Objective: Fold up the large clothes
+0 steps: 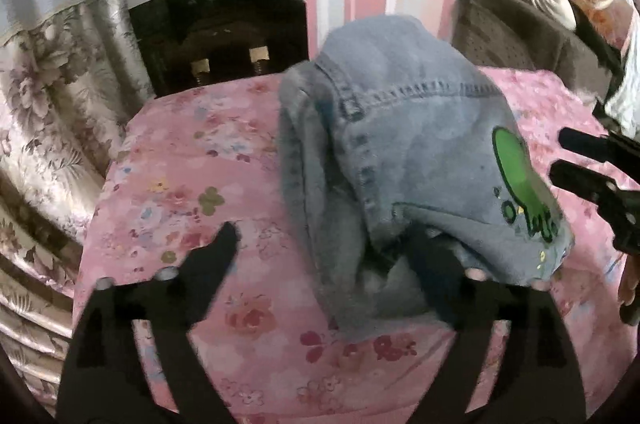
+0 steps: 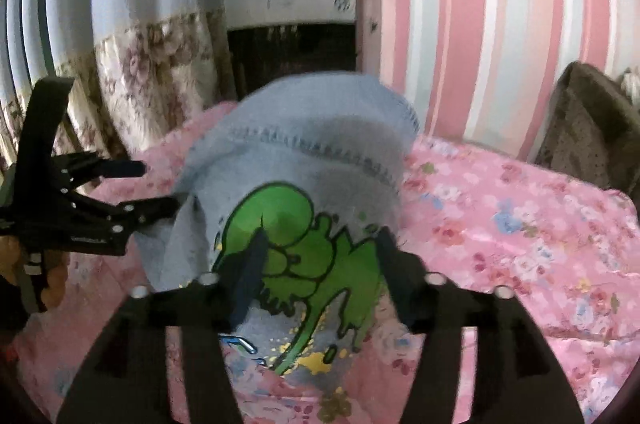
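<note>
A light blue denim garment [image 1: 404,144] with a green cartoon print [image 2: 296,248] lies bunched and folded on the pink floral bed cover [image 1: 180,184]. My left gripper [image 1: 324,244] is open; its right finger [image 1: 432,264] sits under the garment's near edge and its left finger rests over bare cover. My right gripper [image 2: 320,248] is open, its fingers standing either side of the green print, right at the cloth. Each gripper shows in the other's view: the right one [image 1: 580,160] at the right edge, the left one [image 2: 156,188] at the left touching the garment's side.
A silver and black appliance [image 1: 216,4] with blue cloth on top stands behind the bed. A floral curtain [image 1: 52,96] hangs at the left. A pink striped wall [image 2: 480,24] is behind. A brown chair or cushion [image 1: 516,36] stands at the back right.
</note>
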`<state>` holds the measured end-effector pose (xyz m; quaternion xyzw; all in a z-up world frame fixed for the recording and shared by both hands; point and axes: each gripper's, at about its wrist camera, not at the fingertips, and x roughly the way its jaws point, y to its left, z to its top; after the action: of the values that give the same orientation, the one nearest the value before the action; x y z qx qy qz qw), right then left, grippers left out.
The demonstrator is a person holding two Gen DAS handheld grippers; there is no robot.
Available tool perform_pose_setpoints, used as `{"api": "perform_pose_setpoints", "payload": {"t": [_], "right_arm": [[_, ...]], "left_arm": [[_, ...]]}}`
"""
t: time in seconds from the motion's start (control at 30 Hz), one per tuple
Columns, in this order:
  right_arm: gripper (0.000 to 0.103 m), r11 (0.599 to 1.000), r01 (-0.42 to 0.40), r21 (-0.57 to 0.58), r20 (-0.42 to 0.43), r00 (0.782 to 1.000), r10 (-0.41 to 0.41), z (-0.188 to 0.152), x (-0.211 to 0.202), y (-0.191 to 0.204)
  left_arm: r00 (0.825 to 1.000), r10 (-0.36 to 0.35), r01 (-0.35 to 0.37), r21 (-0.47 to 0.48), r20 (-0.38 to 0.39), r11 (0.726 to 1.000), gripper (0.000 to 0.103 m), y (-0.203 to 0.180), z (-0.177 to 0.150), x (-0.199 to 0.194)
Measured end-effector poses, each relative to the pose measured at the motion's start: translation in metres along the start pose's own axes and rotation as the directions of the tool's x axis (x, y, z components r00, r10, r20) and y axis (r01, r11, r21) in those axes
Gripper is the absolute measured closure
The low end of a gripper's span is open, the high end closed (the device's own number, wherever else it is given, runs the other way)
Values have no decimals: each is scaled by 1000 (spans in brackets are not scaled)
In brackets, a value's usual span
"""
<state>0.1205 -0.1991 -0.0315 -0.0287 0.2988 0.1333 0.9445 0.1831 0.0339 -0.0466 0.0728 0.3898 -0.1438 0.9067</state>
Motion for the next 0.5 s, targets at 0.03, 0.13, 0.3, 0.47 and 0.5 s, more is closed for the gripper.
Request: {"api": "perform_pose_setpoints", "payload": {"t": [0.03, 0.13, 0.3, 0.47, 0.5], "right_arm": [[41, 1000, 10, 4, 11, 1000, -10, 1, -4, -2], [34, 999, 26, 46, 23, 999, -27, 2, -8, -12], [26, 992, 23, 124, 13, 1000, -25, -3, -2, -28], [24, 977, -27, 209, 19, 1000, 24, -6, 9, -42], [24, 975, -36, 220, 20, 999, 32, -6, 11, -44]], "left_arm": [[1000, -2, 2, -8, 8, 1000, 4, 2, 2, -3], [1000, 11, -11, -15, 17, 1000, 3, 5, 7, -5], [1000, -6, 6, -30, 5, 1000, 3, 8, 18, 3], [996, -55, 54, -28, -73, 998, 3, 8, 24, 37], [994, -71, 69, -30, -81, 997, 3, 8, 23, 41]]}}
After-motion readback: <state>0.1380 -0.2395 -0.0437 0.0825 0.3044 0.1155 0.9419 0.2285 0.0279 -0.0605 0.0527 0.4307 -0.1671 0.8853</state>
